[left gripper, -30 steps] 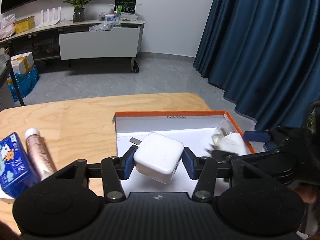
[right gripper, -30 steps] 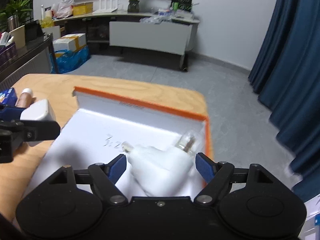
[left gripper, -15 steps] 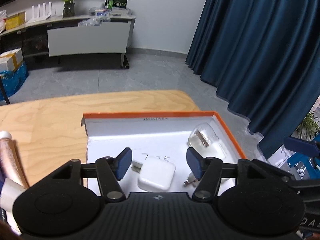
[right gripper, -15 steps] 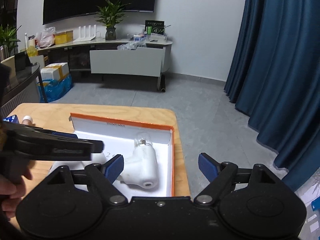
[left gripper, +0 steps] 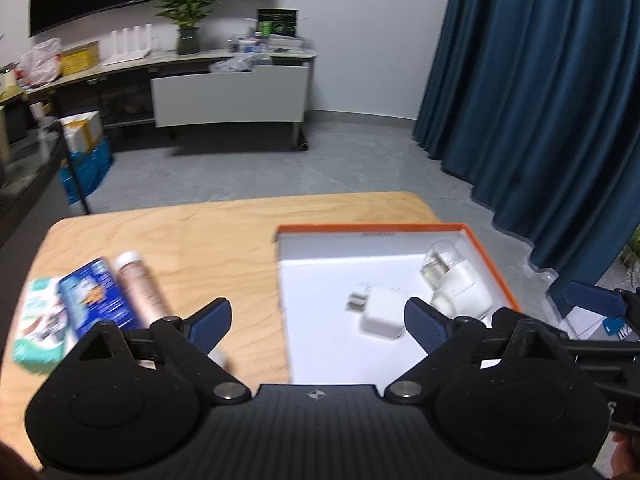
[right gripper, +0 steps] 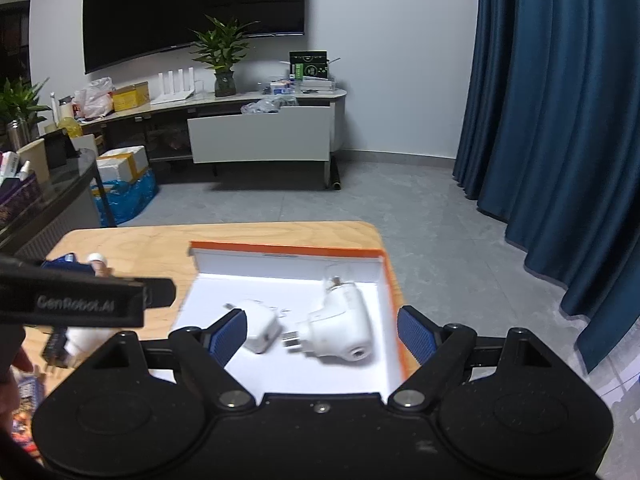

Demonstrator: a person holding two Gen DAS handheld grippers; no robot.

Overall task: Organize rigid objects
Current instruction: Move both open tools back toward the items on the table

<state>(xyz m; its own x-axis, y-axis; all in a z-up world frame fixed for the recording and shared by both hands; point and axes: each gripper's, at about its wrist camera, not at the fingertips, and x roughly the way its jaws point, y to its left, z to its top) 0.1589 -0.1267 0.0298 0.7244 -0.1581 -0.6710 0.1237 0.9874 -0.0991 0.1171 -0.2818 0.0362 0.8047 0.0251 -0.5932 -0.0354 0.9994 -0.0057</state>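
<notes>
A white box with an orange rim (left gripper: 496, 264) (right gripper: 390, 276) lies on the right of the wooden table (left gripper: 200, 240). Inside it lie a white square charger (left gripper: 382, 312) (right gripper: 260, 326) and a white plug-in device with a clear top (left gripper: 456, 284) (right gripper: 340, 326). My left gripper (left gripper: 318, 322) is open and empty, raised over the box's left edge. My right gripper (right gripper: 320, 330) is open and empty, raised above the box's near side; its blue pad shows in the left wrist view (left gripper: 592, 300).
Left of the box lie a pink tube (left gripper: 140, 288), a blue box (left gripper: 96, 292) and a teal packet (left gripper: 40, 320). The left gripper's body (right gripper: 80, 300) crosses the right wrist view. Beyond the table are grey floor, a cabinet and blue curtains (left gripper: 540, 80).
My left gripper let go of the white charger into the box, opened wide and drew back left. My right gripper released the plug-in device and pulled back.
</notes>
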